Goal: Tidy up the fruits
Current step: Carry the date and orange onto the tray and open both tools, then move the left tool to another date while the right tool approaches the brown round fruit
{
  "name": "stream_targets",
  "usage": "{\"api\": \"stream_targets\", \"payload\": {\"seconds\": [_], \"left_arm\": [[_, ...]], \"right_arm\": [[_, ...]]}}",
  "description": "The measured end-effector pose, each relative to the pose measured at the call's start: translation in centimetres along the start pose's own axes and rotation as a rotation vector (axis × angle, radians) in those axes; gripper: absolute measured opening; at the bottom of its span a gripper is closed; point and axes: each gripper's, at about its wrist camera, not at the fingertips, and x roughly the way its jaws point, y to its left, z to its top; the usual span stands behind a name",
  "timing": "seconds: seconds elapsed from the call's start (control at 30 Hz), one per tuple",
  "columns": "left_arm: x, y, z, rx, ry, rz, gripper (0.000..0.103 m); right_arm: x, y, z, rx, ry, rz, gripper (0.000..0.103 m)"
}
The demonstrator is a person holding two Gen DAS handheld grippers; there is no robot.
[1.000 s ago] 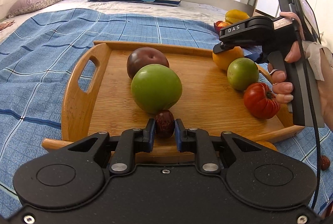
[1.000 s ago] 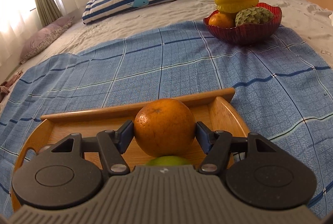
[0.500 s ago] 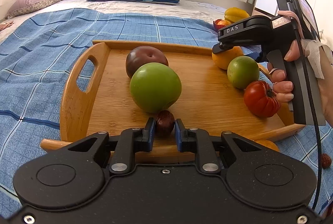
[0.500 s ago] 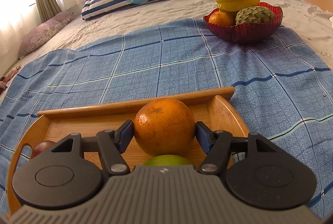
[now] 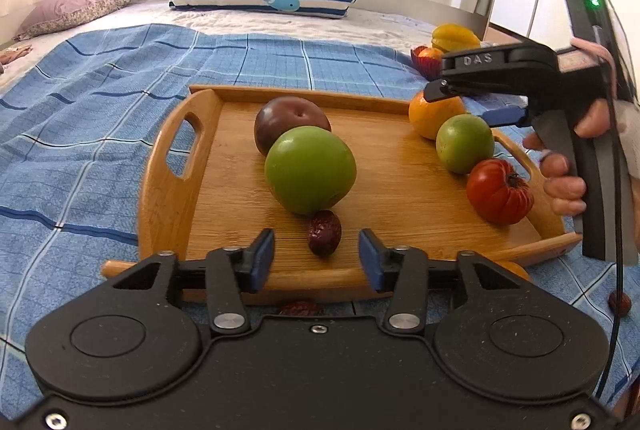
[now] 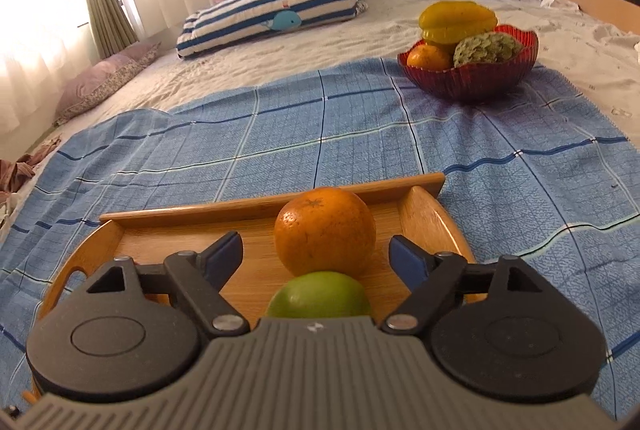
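On the wooden tray point(image 5: 168, 186): date point(image 5: 324, 232) near front edge, orange point(image 6: 325, 232) at far right corner, each lying free between the spread jaws of left hand-held gripper point(image 5: 316, 256) and right hand-held gripper point(image 6: 316, 256); best withdrawn straight back to avoid nudging fruit.

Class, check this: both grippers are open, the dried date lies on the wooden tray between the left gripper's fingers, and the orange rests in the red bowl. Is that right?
Not quite. The orange rests on the wooden tray, between the right gripper's open fingers, as the right wrist view shows. The rest holds: the left gripper is open around the dried date.
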Motion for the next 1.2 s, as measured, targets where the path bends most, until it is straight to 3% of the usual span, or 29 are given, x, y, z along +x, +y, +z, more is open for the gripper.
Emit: {"api": "stream_targets", "payload": {"seconds": [0.17,0.3,0.4,0.73,1.2], "left_arm": [[-1.5,0.0,-0.3,0.013,-0.030,-0.016,0.059],[-2.6,-0.2,-0.7,0.032,-0.071,-0.011,0.078],[-3.3,-0.1,-1.2,0.038,-0.092,-0.014,0.085],[-4.5,1.0,-2.7,0.012,-0.139,0.018,0.090],[-4.6,1.3,-4.5,0.025,-0.119,0.043,0.091]], "right_arm": [[-3.4,0.6,-1.7,-0.016,-0.091,0.029,0.094],[-6.1,1.0,-3.8,-0.044,-0.167,0.034,0.099],[-8.0,1.3,-6.0,-0.066,-0.228,0.013,0.101],[-12.2,1.3,-11.8,-0.100,-0.338,-0.089,0.103],[-14.2,2.7,-17.0,-0.159,-0.324,-0.123,0.103]]}}
